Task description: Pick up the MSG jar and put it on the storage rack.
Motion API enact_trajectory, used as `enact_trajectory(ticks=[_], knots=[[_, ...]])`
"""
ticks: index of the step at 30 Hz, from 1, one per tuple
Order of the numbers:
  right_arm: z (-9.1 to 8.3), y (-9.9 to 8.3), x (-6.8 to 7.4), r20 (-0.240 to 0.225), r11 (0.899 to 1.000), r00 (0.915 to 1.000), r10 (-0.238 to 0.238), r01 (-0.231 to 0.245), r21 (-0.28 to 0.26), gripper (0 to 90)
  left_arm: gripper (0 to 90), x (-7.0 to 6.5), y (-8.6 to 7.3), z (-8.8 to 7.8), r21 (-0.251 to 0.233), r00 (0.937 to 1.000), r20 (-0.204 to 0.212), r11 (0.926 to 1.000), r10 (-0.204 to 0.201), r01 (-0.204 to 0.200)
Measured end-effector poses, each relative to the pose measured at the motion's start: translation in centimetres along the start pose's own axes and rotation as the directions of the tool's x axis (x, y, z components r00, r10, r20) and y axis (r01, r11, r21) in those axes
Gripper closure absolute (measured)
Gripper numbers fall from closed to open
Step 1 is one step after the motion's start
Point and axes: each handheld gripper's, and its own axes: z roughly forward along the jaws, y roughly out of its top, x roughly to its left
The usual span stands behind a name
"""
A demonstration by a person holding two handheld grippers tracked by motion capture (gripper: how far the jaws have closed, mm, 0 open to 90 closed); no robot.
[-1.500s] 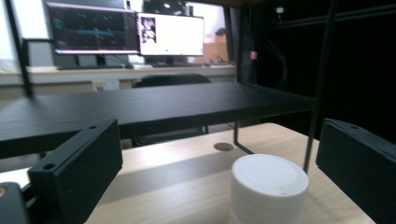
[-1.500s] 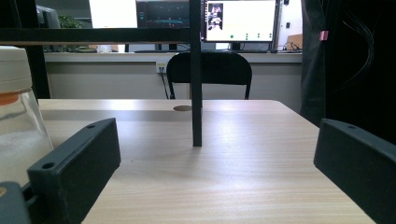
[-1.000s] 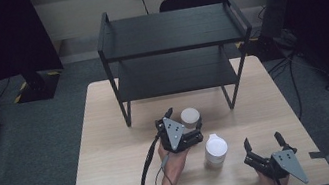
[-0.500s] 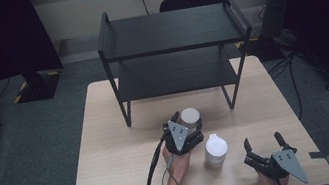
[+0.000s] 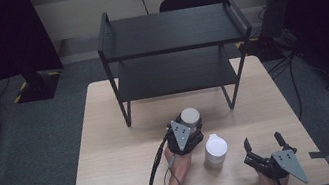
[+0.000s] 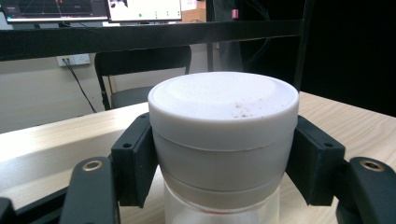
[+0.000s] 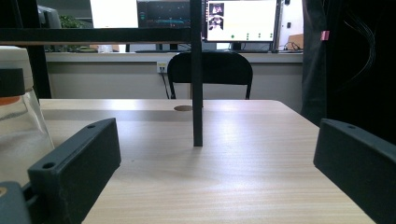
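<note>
A clear jar with a white lid stands on the wooden table just in front of the black rack. My left gripper is shut on it; its jaws have just been closing. In the left gripper view both black pads press the sides of the lid. A second white-lidded jar stands free, slightly nearer and to the right. My right gripper rests low at the table's front right, open, with nothing between its jaws.
A black two-shelf rack stands at the back of the table; one of its legs rises ahead of the right gripper. A black chair and screens stand beyond the table. A jar's clear wall is at the left edge.
The left gripper slid a little forward and right, so the jar came between its jaws, and they closed on the lid. The right gripper and the second jar kept still.
</note>
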Motion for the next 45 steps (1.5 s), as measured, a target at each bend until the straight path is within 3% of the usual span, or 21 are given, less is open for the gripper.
enact_trajectory(ticks=[16,23,28,31,34,39,45], knots=[[0.0,0.0,0.0,-0.002,1.000,1.0000,0.000,0.000,0.000,0.0,34.2,-0.4,0.4,-0.1,0.013,0.9999,-0.011,0.9999,-0.001,0.001],[0.0,0.0,0.0,-0.001,1.000,1.0000,0.000,0.000,0.000,0.0,34.2,-0.3,1.1,-0.1,0.039,0.9999,-0.003,0.9992,0.011,-0.011],[0.0,0.0,0.0,0.002,1.000,1.0000,0.002,-0.002,-0.001,0.0,34.2,-0.2,1.5,-0.3,0.030,1.0000,0.005,0.9995,0.008,-0.009],[0.0,0.0,0.0,0.001,1.000,1.0000,0.002,-0.002,-0.002,0.0,34.2,0.2,2.0,-0.6,0.028,0.9998,0.017,0.9996,0.005,-0.006],[0.0,0.0,0.0,0.000,1.000,1.0000,0.001,-0.001,-0.001,0.0,34.1,0.6,2.9,-0.9,0.022,0.9989,0.033,0.9991,0.034,-0.035],[0.0,0.0,0.0,0.001,1.000,1.0000,0.002,-0.002,-0.002,0.0,34.2,1.0,3.5,-1.2,0.011,0.9989,0.029,0.9993,0.036,-0.036],[0.0,0.0,0.0,0.001,1.000,1.0000,0.001,-0.001,-0.001,0.0,34.3,2.3,4.8,-2.1,0.004,0.9964,0.075,0.9992,0.039,-0.039]])
